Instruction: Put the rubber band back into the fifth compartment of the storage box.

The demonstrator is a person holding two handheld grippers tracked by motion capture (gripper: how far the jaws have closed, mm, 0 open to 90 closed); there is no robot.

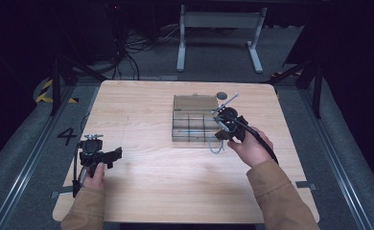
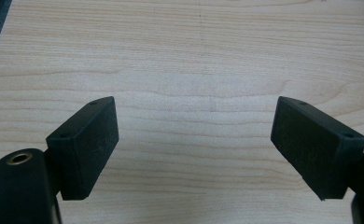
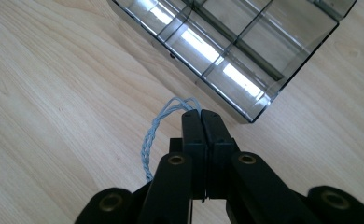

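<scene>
A clear plastic box [image 1: 191,125] with several compartments sits at the table's middle, its lid [image 1: 194,101] folded back. Just off its front right corner my right gripper [image 1: 222,133] is held in a hand; in the right gripper view this gripper [image 3: 201,113] is shut, pinching a thin light blue twisted cord [image 3: 153,135] at the tips. The cord loops out past the tips and trails down beside the jaws, hanging toward the table [image 1: 216,146]. The box's corner [image 3: 259,105] lies just beyond the tips. At the table's left my left gripper [image 1: 112,155] rests open over bare wood [image 2: 194,116].
A small dark round object [image 1: 221,95] lies behind the box's back right corner. The wooden table [image 1: 142,191] has rounded edges, with grey floor and rails on both sides. A white table frame [image 1: 218,38] stands farther back.
</scene>
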